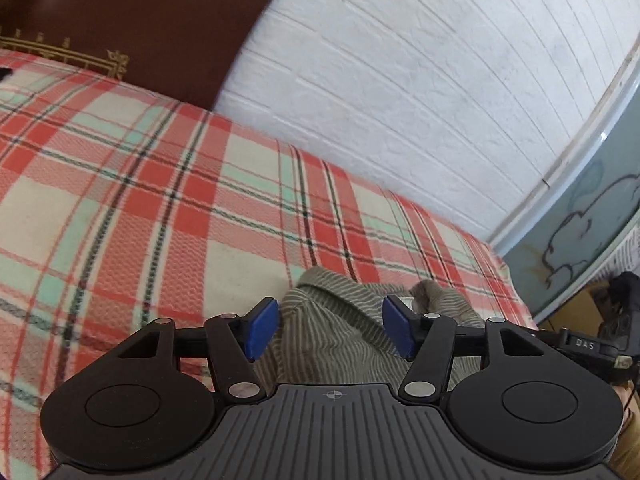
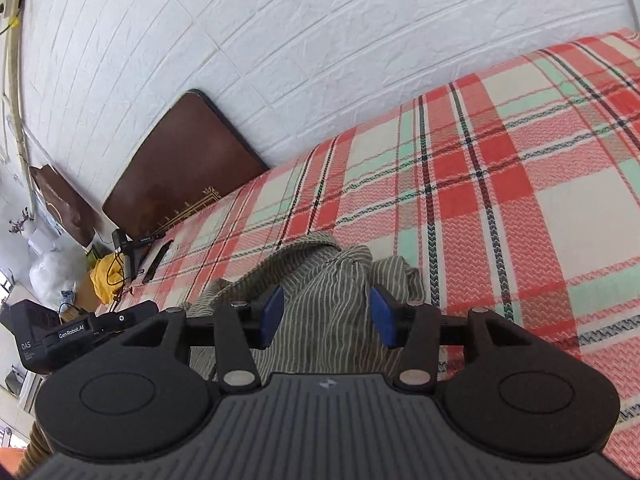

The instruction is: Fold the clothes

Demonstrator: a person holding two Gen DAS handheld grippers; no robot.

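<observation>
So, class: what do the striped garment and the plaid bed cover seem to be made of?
Striped garment: thin, matte woven cloth, perhaps cotton or linen; it crumples into soft wrinkles. Plaid bed cover: thicker textured weave, likely cotton or a blend; zigzag ridges show in the checks.

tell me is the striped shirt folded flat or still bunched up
Bunched up. The striped shirt lies in a rumpled heap on the plaid blanket, its collar and loose folds sticking up, with no flat, squared edges.
</observation>
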